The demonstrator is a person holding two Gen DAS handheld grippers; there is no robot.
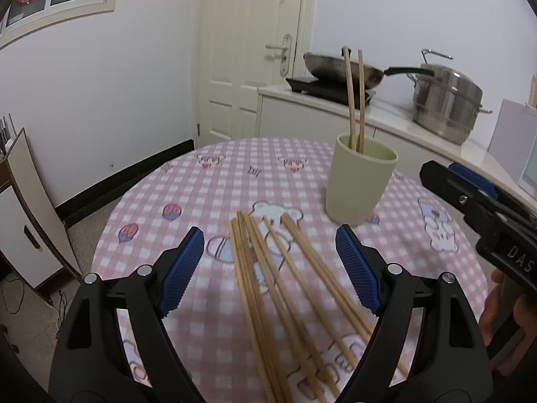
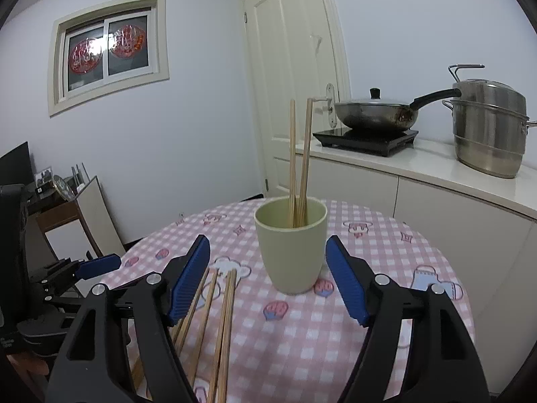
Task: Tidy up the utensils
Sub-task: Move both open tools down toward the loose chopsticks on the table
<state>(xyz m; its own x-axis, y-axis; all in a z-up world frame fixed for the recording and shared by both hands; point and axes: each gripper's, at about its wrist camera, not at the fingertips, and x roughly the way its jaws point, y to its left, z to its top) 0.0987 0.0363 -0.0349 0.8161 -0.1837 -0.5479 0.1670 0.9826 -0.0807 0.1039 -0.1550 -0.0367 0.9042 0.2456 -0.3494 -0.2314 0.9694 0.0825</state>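
**Asker:** Why is everything set out like this?

**Me:** The round table (image 1: 151,201) with its pink checked cloth is my work surface, and it fills the space ahead of both my grippers. The pale green cup (image 2: 291,245) stands upright straight ahead of my right gripper (image 2: 267,277), just beyond its tips, and ahead and to the right of my left gripper (image 1: 270,270). Two chopsticks (image 2: 298,164) already stand in it and lean on its rim, so I judge it to be the holder. The loose chopsticks (image 1: 268,278) lie fanned on the cloth right under my left gripper, between its blue pads (image 1: 183,270), within easy reach.

**Asker:** Are you holding anything?

**Me:** No. Both grippers are spread wide and empty; my left straddles the loose sticks without touching them, and my right has nothing between its pads.

**Asker:** Any writing?

**Me:** Only "DAS" on my right gripper's black body, cut off at the edge of the left view. The cloth's cartoon prints carry no lettering I can read.
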